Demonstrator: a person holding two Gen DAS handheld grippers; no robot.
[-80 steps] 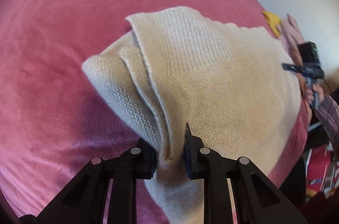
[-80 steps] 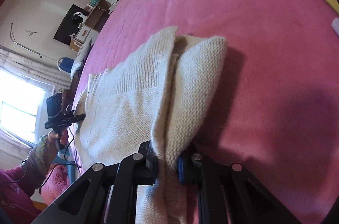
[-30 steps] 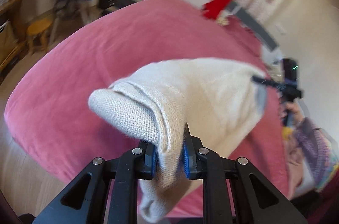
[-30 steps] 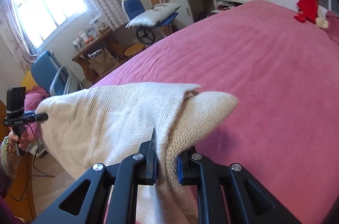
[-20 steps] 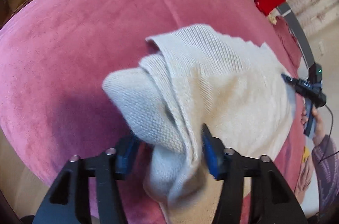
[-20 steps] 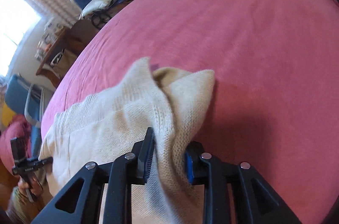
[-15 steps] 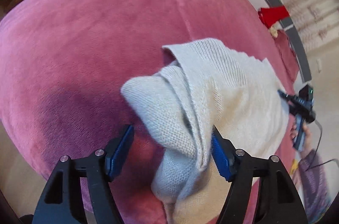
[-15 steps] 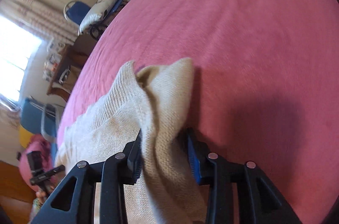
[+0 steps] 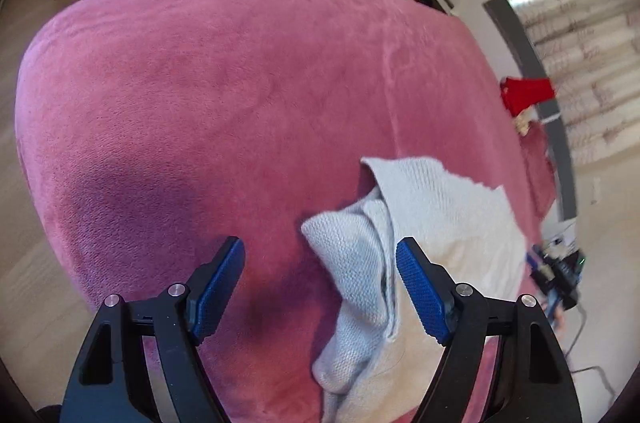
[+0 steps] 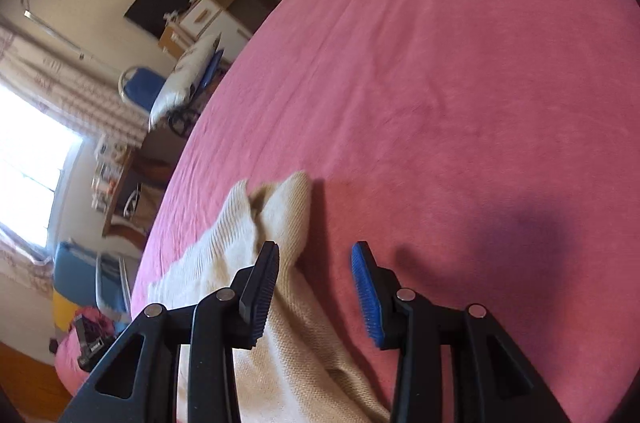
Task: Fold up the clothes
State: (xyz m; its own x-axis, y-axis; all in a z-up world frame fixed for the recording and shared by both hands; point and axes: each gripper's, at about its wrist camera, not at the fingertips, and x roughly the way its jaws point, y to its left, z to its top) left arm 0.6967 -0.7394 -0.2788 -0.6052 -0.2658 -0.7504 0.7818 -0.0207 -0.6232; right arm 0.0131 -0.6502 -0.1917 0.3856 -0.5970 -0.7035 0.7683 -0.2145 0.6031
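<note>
Cream knitted sweater [image 9: 436,243] lying bunched on pink plush bed [image 9: 224,95]; you are holding both grippers' fingers [image 9: 420,295] [image 10: 260,287] apart, gripping nothing, clear of cloth.

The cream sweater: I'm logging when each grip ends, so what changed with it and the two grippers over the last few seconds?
Both grippers let go. The left gripper and right gripper, earlier shut on bunched corners of the cream sweater and lifting it, now stand open, with the sweater dropped onto the pink bedspread. The sweater stays folded over on itself, on the same bedspread.
</note>
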